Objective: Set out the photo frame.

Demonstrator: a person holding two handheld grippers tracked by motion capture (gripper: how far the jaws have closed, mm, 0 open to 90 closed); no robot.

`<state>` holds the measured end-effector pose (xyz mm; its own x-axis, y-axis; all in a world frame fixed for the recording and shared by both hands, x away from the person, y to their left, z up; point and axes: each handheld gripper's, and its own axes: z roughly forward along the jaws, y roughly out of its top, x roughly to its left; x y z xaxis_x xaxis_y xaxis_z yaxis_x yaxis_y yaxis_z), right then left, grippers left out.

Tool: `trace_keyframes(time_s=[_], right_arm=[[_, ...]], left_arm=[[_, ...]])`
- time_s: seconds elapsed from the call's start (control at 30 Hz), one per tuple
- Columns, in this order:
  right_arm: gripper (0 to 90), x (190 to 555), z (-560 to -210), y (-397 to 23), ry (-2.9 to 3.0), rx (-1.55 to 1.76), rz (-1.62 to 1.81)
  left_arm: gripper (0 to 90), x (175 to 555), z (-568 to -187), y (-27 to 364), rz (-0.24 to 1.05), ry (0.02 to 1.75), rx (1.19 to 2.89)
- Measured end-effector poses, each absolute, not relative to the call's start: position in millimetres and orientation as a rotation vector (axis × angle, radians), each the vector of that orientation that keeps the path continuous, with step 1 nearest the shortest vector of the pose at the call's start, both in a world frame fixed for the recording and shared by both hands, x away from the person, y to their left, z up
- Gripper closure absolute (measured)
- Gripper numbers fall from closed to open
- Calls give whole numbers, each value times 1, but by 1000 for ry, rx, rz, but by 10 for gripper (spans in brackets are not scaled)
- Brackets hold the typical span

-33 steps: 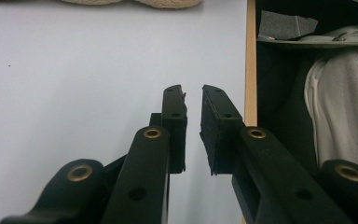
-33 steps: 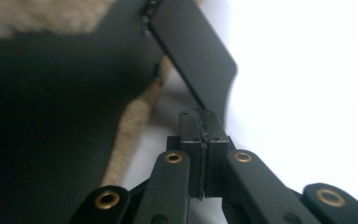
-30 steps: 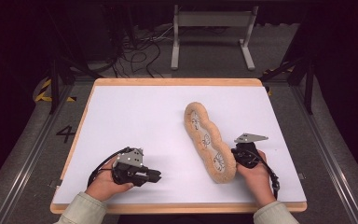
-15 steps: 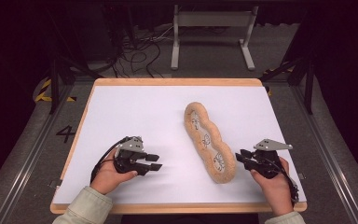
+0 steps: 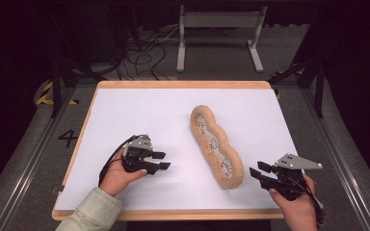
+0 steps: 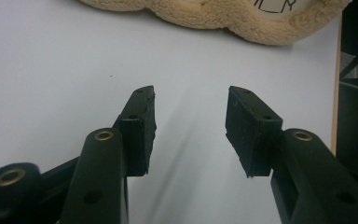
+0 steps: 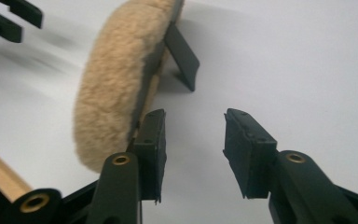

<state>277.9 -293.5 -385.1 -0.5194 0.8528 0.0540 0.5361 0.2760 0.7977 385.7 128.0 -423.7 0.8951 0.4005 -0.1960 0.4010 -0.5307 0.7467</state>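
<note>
A long tan fleecy frame (image 5: 217,147) with white drawn panels stands on the white board (image 5: 139,115), running from mid-table toward the near right. From the right gripper view its fuzzy edge (image 7: 116,79) is propped by a black stand (image 7: 182,51). My left gripper (image 5: 162,160) rests low on the board, left of the frame, pointing at it. Its jaws have just been opening and hold nothing (image 6: 191,93). My right gripper (image 5: 258,170) hovers off the frame's near end. Its jaws have also just been opening, with nothing between them (image 7: 195,114).
The board lies on a wood-edged table (image 5: 183,84). Its near wooden edge (image 7: 0,179) is close to my right gripper. Behind the table are a metal stand (image 5: 217,36) and cables (image 5: 144,53) on the floor. The fuzzy frame's side (image 6: 214,14) lies just ahead of my left gripper.
My right gripper has pulled away from the frame's near end toward the right front corner, lifting and opening. My left gripper has opened and shifted slightly right. The frame has stayed put.
</note>
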Motion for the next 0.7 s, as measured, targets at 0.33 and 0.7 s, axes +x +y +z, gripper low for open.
trace_keyframes(time_s=[0.33,0.7], right_arm=[[473,267,-376,-281,2221,1250,1270],[364,277,-392,-260,2249,1298,1242]], left_arm=[[510,389,-424,128,17,582,2178],[506,389,-425,127,15,583,2180]])
